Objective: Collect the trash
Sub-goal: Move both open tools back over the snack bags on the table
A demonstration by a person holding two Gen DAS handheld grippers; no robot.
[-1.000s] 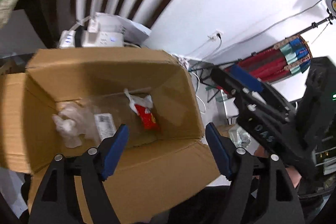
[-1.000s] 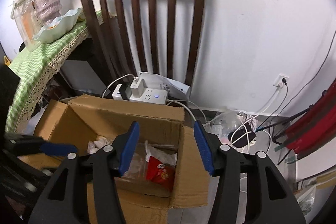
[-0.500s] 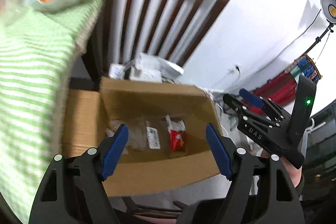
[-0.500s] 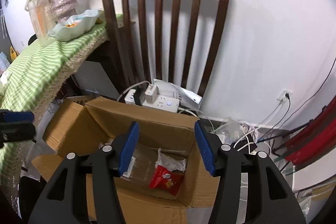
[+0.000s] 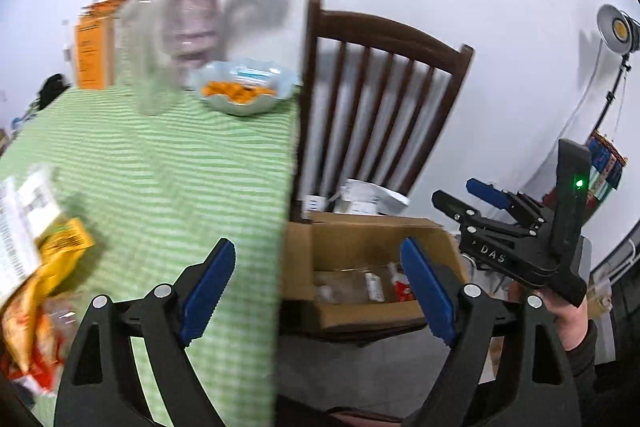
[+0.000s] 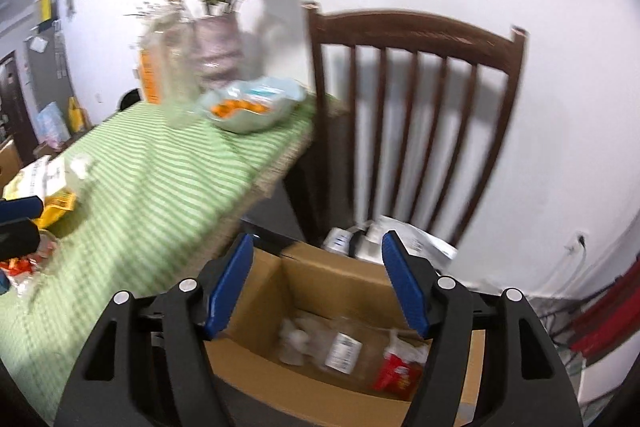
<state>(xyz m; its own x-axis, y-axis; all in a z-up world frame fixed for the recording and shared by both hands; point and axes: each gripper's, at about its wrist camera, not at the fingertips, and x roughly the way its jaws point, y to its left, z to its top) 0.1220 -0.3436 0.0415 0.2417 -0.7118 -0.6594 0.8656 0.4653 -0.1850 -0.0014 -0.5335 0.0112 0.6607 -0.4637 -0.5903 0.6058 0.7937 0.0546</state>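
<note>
Lifted away from the cardboard box (image 6: 340,311) holding dropped trash at 5 o'clock, left gripper (image 5: 316,291) and right gripper (image 6: 316,283) jaws just spreading, empty, facing snack wrappers (image 5: 40,267) at 9 o'clock, likely next.

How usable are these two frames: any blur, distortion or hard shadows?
Left wrist view: motion blur smears the vase and wrappers; the left claw stays sharp. Right wrist view: chair and cardboard box contents are soft; the chair throws a slatted shadow on the wall. Both views show fisheye bending and dark corners.
</note>
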